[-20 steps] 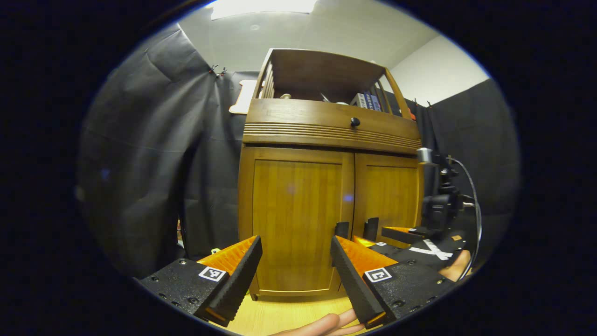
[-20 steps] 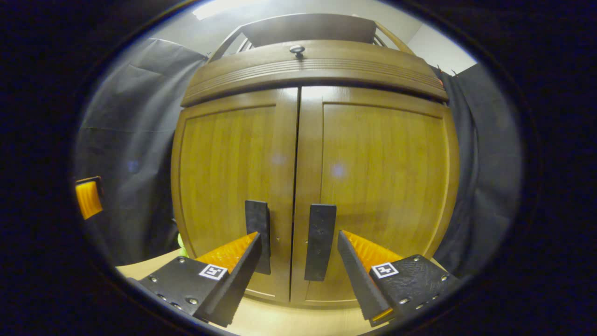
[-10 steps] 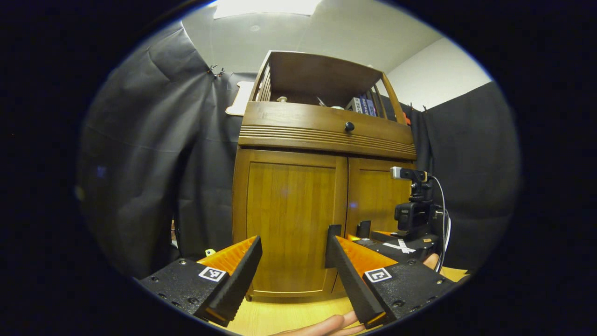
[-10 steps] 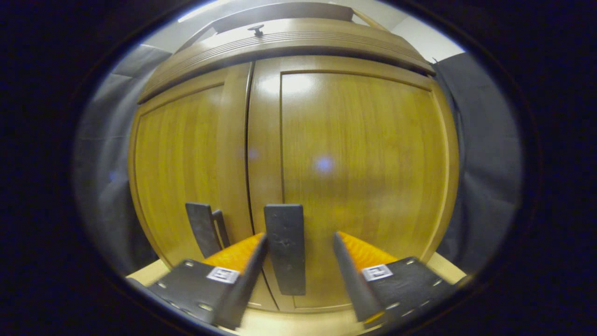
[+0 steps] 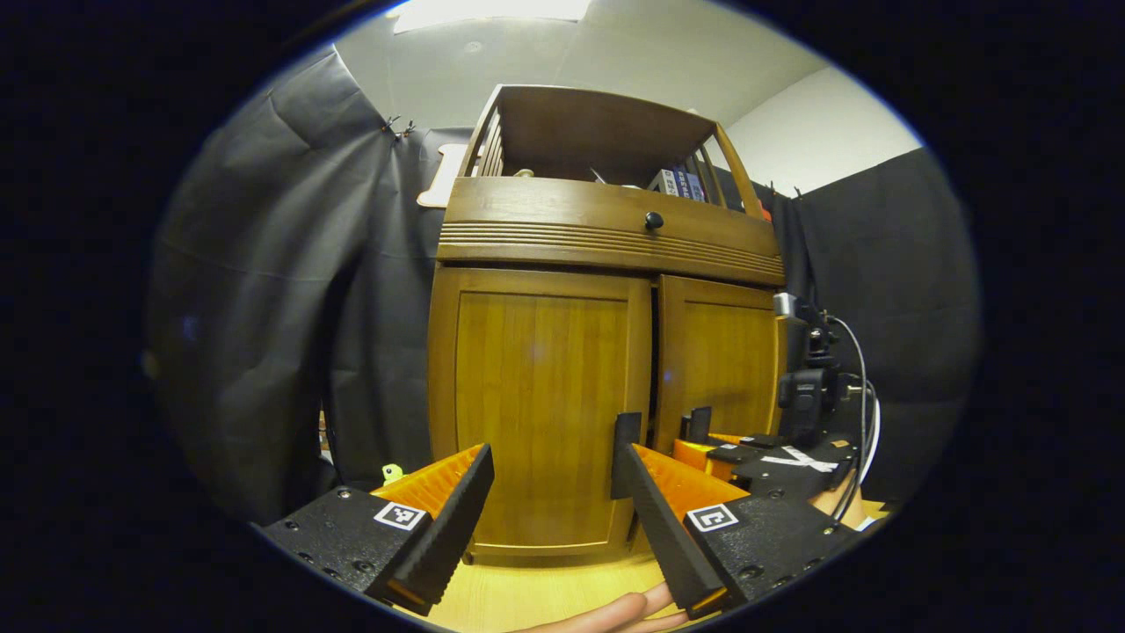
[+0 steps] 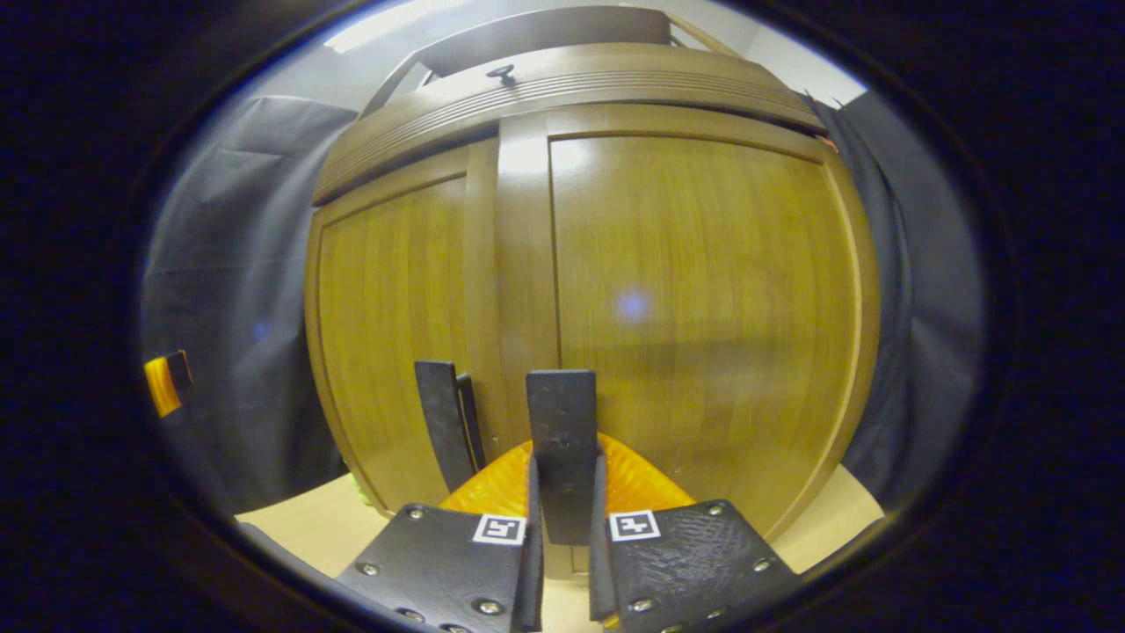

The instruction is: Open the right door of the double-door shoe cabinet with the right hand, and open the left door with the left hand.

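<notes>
The wooden shoe cabinet point(image 5: 606, 237) stands straight ahead. Its left door point(image 5: 536, 396) is closed. The right door point(image 5: 721, 360) stands slightly ajar, with a dark gap at the middle seam. In the right gripper view my right gripper point(image 6: 563, 492) is shut on the right door's flat dark handle point(image 6: 562, 422), low on the right door point(image 6: 703, 299); the left door's handle point(image 6: 444, 422) stands just beside it. My left gripper point(image 5: 555, 457) is open, a short way before the left door, its right finger overlapping the left handle point(image 5: 626, 440). The right gripper point(image 5: 765, 457) shows farther right.
A drawer with a round knob point(image 5: 653, 221) and an open shelf holding books point(image 5: 677, 183) sit above the doors. Black cloth hangs on both sides. The cabinet rests on a light wooden surface point(image 5: 527, 598). A person's fingers point(image 5: 615, 611) show at the bottom edge.
My right gripper has moved onto the right door's handle and shut on it, and that door has come slightly out. My left gripper stays open, barely shifted.
</notes>
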A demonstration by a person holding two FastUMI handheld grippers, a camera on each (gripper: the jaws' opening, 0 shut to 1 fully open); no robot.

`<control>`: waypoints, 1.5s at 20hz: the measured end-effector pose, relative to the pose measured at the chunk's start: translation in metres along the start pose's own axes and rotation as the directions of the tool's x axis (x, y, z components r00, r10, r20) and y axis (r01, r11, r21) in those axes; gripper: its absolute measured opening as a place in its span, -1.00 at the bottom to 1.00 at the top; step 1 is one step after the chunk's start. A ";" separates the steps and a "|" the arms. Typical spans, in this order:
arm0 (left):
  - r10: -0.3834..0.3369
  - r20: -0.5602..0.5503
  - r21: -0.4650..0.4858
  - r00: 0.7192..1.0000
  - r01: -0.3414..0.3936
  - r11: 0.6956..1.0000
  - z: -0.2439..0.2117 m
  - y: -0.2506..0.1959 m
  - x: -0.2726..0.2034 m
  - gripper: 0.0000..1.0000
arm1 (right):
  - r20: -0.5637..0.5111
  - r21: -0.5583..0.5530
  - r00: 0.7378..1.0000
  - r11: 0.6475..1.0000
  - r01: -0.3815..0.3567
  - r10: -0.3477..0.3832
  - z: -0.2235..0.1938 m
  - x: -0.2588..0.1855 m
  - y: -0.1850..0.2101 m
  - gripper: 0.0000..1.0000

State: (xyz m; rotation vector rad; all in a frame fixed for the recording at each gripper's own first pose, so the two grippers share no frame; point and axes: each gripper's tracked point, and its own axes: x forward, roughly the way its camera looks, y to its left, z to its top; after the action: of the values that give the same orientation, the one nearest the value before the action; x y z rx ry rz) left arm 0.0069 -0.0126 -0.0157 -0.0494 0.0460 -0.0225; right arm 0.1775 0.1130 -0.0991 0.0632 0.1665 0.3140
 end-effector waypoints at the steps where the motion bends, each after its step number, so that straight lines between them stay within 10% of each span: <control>1: 0.005 0.003 0.004 1.000 -0.005 1.000 0.000 0.002 0.001 0.84 | -0.001 -0.017 1.000 1.000 -0.005 0.005 0.000 -0.005 0.000 -0.59; 16: 0.023 0.015 0.032 1.000 -0.024 0.999 -0.001 0.005 0.006 0.84 | -0.009 0.007 0.996 0.996 -0.087 0.087 -0.001 -0.102 -0.028 -0.59; 30: 0.057 -0.037 0.028 0.998 -0.056 0.998 -0.014 0.009 0.021 0.75 | -0.012 0.041 0.999 0.998 0.039 -0.039 0.000 -0.181 -0.105 -0.60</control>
State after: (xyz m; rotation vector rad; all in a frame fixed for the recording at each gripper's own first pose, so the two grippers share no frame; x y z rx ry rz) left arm 0.0273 -0.0043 -0.0315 -0.0210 0.0851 0.0323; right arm 0.0398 -0.0429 -0.0810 0.0984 0.1852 0.2719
